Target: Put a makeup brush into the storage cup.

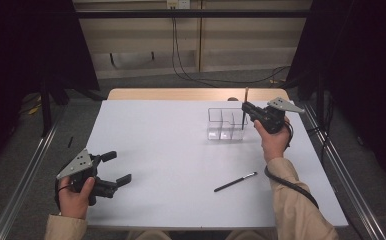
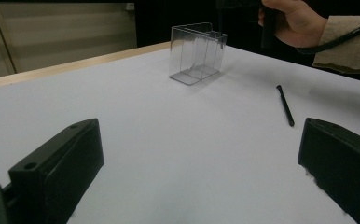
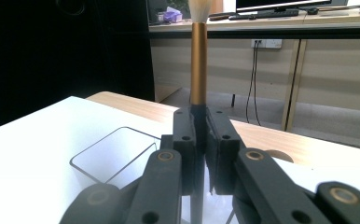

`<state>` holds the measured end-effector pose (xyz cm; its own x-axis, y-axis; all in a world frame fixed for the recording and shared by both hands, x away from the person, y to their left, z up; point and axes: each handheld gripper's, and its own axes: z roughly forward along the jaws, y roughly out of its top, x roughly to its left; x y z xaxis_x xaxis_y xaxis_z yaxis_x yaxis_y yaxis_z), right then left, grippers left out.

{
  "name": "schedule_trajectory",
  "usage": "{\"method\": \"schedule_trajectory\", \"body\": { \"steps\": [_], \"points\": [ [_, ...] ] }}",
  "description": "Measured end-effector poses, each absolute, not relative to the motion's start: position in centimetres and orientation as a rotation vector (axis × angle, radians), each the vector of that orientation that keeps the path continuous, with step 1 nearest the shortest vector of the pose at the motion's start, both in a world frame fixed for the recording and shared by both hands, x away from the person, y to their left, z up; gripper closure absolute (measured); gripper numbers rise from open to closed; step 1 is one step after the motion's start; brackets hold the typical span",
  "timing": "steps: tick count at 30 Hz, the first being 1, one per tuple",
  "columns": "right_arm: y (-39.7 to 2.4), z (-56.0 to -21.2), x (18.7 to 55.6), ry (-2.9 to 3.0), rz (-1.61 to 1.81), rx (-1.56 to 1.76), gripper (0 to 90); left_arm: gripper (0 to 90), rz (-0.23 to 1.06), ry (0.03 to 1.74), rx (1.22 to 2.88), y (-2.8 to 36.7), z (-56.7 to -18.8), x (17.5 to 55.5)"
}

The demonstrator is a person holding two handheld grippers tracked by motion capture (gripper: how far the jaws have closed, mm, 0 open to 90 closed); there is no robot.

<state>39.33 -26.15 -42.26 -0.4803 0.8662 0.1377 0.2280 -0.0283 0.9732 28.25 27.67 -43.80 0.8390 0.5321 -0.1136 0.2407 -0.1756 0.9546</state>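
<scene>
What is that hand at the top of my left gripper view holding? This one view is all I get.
Observer: It holds the right gripper, shut on a brush that stands upright, gold collar and pale bristles on top.
Operator: Where is that compared with the clear box?
Observer: In the high view the brush hangs at the right end of the clear box; I cannot tell whether its tip is inside.
Operator: And where is my own gripper?
Observer: The left gripper is held at the near left corner of the table.
</scene>
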Motion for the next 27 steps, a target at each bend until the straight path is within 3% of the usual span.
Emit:
{"method": "schedule_trajectory", "body": {
  "steps": [2, 7, 8, 11, 20, 27],
  "points": [
    [-26.1, -42.2, 39.3, 1.72, 1.553, 1.163, 63.2, 0.0, 0.288, 0.594, 1.762, 27.7, -43.8, 28.2],
    [-26.0, -42.0, 39.0, 1.736, 1.576, 1.163, 41.5, 0.0, 0.29, 0.593, 1.767, 27.7, -43.8, 28.3],
    [-26.0, -42.0, 39.0, 1.736, 1.576, 1.163, 41.5, 0.0, 0.29, 0.593, 1.767, 27.7, -43.8, 28.3],
    [-25.8, -41.8, 38.7, 1.746, 1.592, 1.154, 30.6, 0.0, 0.29, 0.592, 1.768, 27.6, -43.8, 28.3],
    [-25.2, -41.6, 38.0, 1.78, 1.584, 1.127, 16.4, 0.0, 0.289, 0.59, 1.765, 27.6, -43.8, 28.2],
    [-25.2, -41.8, 37.3, 1.788, 1.588, 1.129, 12.1, 0.0, 0.294, 0.588, 1.77, 27.6, -43.8, 28.2]
  ]
}}
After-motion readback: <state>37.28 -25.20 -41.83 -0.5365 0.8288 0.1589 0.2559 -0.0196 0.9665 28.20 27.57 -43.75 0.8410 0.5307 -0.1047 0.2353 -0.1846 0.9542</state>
